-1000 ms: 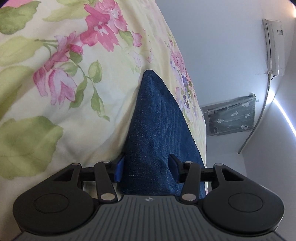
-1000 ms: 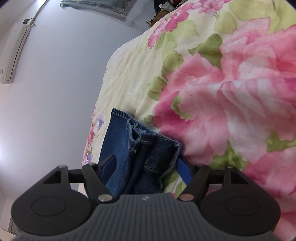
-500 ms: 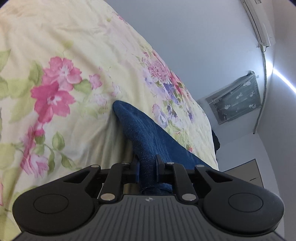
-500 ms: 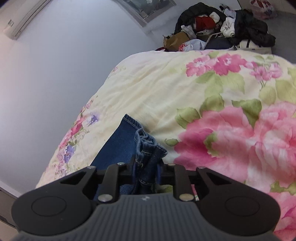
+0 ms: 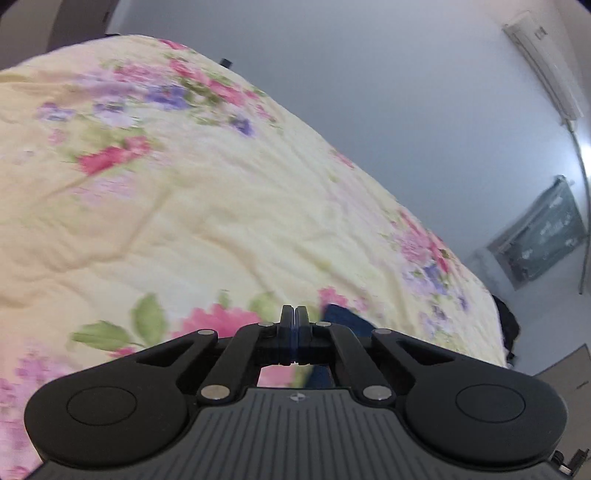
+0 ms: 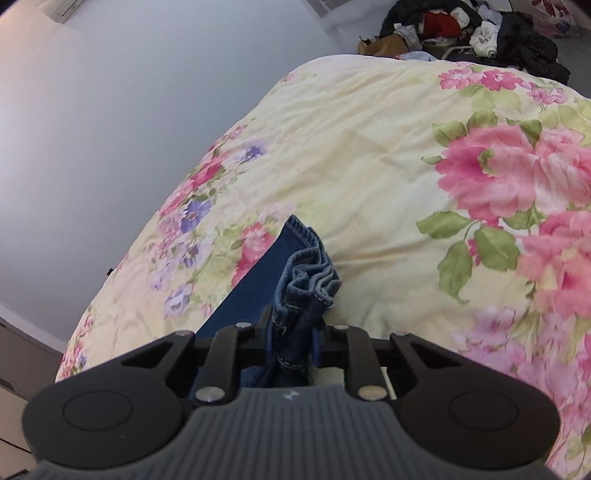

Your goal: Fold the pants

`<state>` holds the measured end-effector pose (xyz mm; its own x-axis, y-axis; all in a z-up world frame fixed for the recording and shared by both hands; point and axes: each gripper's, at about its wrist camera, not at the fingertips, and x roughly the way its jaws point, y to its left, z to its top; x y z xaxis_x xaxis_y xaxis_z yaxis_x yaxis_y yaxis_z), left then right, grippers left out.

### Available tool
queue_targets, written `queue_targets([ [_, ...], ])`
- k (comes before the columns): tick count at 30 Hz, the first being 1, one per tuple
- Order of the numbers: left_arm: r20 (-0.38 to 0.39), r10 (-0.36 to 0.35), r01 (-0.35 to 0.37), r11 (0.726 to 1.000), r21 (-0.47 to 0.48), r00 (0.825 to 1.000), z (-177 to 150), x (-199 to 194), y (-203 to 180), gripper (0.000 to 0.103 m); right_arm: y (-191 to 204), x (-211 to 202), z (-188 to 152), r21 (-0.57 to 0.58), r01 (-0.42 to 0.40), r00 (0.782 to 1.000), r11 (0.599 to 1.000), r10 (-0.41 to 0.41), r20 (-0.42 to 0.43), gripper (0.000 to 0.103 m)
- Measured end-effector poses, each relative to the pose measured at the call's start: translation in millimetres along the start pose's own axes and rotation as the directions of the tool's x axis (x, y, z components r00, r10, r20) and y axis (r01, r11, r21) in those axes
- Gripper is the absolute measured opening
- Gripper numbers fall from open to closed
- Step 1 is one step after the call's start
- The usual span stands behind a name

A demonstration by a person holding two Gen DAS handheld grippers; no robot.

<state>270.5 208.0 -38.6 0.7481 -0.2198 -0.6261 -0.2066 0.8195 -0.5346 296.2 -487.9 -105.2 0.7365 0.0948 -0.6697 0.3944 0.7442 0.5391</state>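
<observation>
Since the earlier frames both grippers have risen from the bed, and the view past each now takes in far more of the floral bedspread [image 6: 369, 155]. The left gripper [image 5: 295, 317] had a fold of blue denim between its fingers half a second ago; now its fingers are pressed flat together with nothing visible between them, and only a dark blue patch of the pants [image 5: 340, 317] shows just right of and behind the fingertips, lying on the bedspread near the bed's right edge in that blurred view. The right gripper [image 6: 291, 328] is pinching a bunched wad of the pants [image 6: 306, 280], seams and a hemmed edge crumpled above its fingers. A flat blue panel runs from the wad down to the left, past the left finger, over the bedspread near the bed's wall-side edge. A pile of clothes [image 6: 472, 29] lies beyond the bed's far end.
</observation>
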Motion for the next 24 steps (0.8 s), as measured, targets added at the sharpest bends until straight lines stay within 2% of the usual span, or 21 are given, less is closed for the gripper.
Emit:
queue_targets([
  [2,-0.025,0.014,-0.014,1.000,-0.007,1.000,0,-12,19,0.000,-4,2,-8,-0.013,0.035,0.999,0.999,-0.035,0.017,0.014],
  [6,-0.097,-0.038,0.038,0.999,-0.005,0.995,-12,1,22,0.000,-31,23,-2,0.067,0.073,0.997,0.995,-0.072,-0.014,0.014],
  [9,-0.159,-0.088,0.090,0.996,0.008,0.983,-27,23,12,0.004,-33,31,-2,0.047,0.104,0.994,0.993,-0.103,-0.023,0.014],
  [10,-0.174,-0.095,0.101,0.995,0.026,0.980,-32,31,5,0.010,-32,32,-3,0.033,0.110,0.994,0.993,-0.109,-0.021,0.014],
  [13,-0.219,-0.097,0.117,0.990,0.080,0.971,-41,50,-18,0.017,-32,36,-3,-0.017,0.129,0.991,0.992,-0.129,-0.024,0.014],
  [16,-0.247,-0.076,0.119,0.979,0.164,0.966,-45,58,-38,0.023,-41,47,-6,-0.022,0.158,0.985,0.987,-0.159,-0.063,0.015],
  [17,-0.257,-0.062,0.115,0.974,0.196,0.964,-46,60,-45,0.027,-44,51,-8,-0.036,0.168,0.983,0.985,-0.171,-0.073,0.017],
  [18,-0.264,-0.046,0.107,0.970,0.221,0.963,-46,61,-51,0.028,-48,54,-11,-0.052,0.175,0.981,0.983,-0.179,-0.080,0.022],
  [21,-0.284,-0.019,0.103,0.953,0.284,0.959,-46,63,-67,0.028,-49,53,-8,-0.109,0.169,0.979,0.980,-0.179,-0.097,0.028],
  [23,-0.287,-0.004,0.101,0.941,0.323,0.958,-46,64,-78,0.030,-44,49,-2,-0.164,0.184,0.973,0.969,-0.204,-0.111,0.037],
  [24,-0.288,0.001,0.101,0.935,0.341,0.958,-47,65,-84,0.030,-41,45,1,-0.196,0.203,0.969,0.959,-0.226,-0.102,0.044],
])
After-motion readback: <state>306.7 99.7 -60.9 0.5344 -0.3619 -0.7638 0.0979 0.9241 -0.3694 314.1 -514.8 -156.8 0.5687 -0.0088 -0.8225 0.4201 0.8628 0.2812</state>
